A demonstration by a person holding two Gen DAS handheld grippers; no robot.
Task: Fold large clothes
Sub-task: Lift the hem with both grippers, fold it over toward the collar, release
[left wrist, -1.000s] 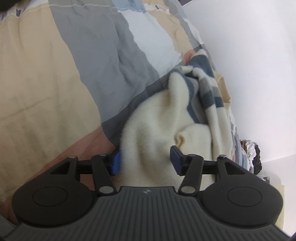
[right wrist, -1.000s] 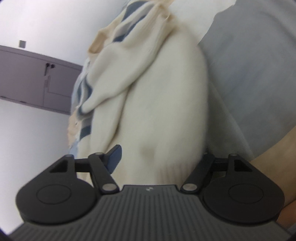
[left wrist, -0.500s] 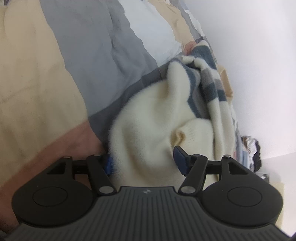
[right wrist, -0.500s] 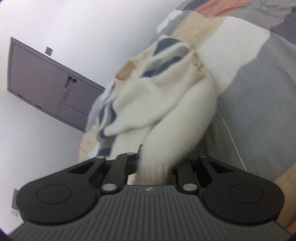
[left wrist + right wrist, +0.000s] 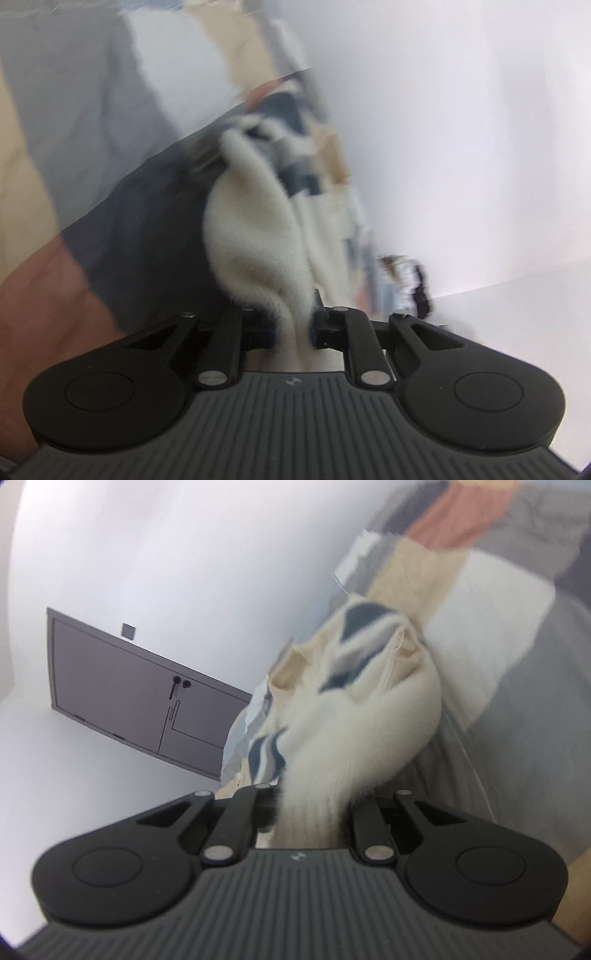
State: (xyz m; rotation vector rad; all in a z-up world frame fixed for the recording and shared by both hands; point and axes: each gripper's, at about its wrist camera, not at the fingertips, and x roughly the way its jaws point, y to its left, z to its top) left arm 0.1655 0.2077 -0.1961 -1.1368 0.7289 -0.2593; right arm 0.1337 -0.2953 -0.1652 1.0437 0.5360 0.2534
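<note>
A fluffy cream sweater with blue and grey stripes [image 5: 255,229] lies bunched on a bed with a colour-block cover [image 5: 92,147]. My left gripper [image 5: 293,328] is shut on a cream fold of the sweater, which stretches away from the jaws; the view is motion-blurred. My right gripper [image 5: 312,812] is shut on another cream part of the sweater [image 5: 354,746], maybe a ribbed cuff or hem, pulled taut and lifted. The striped part [image 5: 354,627] hangs behind it.
A white wall [image 5: 461,129] runs along the bed's far side. A dark heap of items [image 5: 410,280] sits beyond the bed's end. A grey door with a handle [image 5: 147,698] shows in the right wrist view.
My left gripper has closed on the sweater and moves fast with it. My right gripper closed half a second earlier and has lifted its part of the sweater further.
</note>
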